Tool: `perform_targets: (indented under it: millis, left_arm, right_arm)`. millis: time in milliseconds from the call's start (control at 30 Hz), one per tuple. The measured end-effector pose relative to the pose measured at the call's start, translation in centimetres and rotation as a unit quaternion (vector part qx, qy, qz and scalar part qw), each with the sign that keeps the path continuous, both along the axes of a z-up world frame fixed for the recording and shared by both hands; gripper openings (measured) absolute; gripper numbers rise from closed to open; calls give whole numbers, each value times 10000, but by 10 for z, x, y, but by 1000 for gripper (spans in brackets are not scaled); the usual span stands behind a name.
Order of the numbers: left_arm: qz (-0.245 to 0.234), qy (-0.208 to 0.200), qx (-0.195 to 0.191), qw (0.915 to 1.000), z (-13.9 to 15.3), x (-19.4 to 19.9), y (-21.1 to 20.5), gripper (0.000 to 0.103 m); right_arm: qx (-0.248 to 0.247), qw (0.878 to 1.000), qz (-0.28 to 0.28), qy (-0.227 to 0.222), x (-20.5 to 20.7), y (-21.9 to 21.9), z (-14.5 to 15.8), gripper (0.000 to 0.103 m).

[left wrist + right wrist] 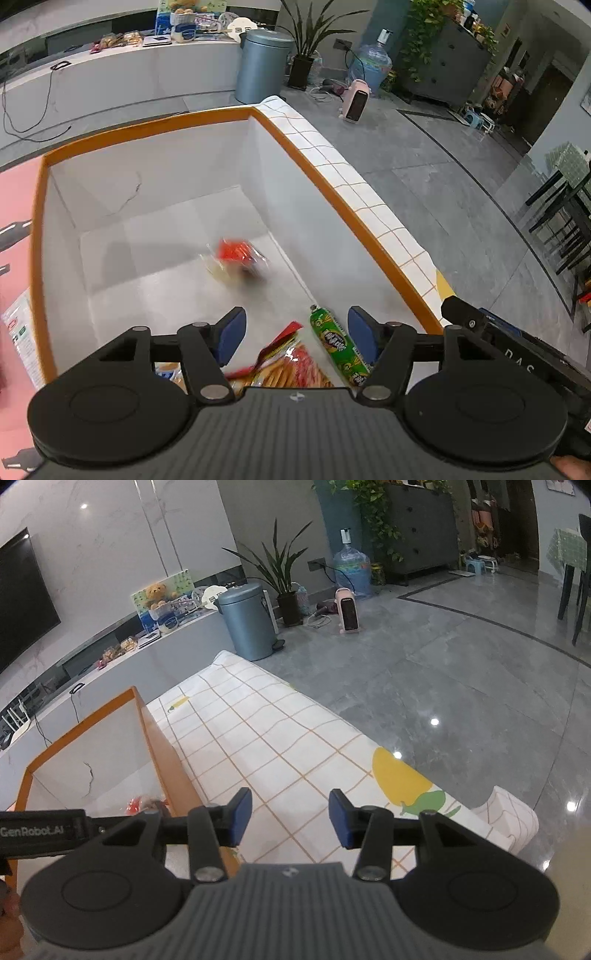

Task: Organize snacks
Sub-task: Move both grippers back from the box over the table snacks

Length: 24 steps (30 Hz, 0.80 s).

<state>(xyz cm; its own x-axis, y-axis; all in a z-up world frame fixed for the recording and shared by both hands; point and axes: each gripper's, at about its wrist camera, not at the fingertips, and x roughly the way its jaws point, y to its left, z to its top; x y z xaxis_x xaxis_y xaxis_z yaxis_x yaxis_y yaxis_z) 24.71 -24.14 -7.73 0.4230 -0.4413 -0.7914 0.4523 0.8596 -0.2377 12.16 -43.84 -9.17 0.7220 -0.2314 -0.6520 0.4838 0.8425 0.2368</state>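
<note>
An orange-rimmed white box (155, 125) fills the left wrist view. On its floor lies a blurred red and clear snack packet (238, 258). Nearer me are a green sausage stick (338, 341) and a red and orange snack bag (291, 363). My left gripper (297, 334) is open and empty above the box's near end. My right gripper (290, 821) is open and empty over the checked tablecloth (280, 738), right of the box (162, 746). The red packet shows in the right wrist view (138, 805) inside the box.
A pink surface (16, 206) with a white packet (20, 332) lies left of the box. Beyond the table are grey floor, a blue-grey bin (249, 622), a potted plant (286, 587), a pink heater (347, 609) and a low counter with items (122, 70).
</note>
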Motion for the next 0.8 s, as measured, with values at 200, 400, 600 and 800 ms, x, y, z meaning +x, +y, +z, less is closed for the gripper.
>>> perform_targets:
  millis: [200, 400, 600, 800]
  left_arm:
    - [86, -159, 0, 9998, 13, -11, 15, 80]
    - [175, -328, -25, 9993, 31, -22, 35, 80]
    - [353, -520, -111, 9980, 52, -34, 62, 80]
    - [573, -669, -207, 9959, 70, -47, 94, 80]
  right_arm:
    - [28, 9997, 155, -164, 4, 11, 7, 50]
    - [-191, 9996, 157, -150, 4, 34, 20, 53]
    - [-446, 9963, 540, -491, -6, 62, 45, 84]
    - [-596, 9939, 773, -520, -9, 85, 57, 100]
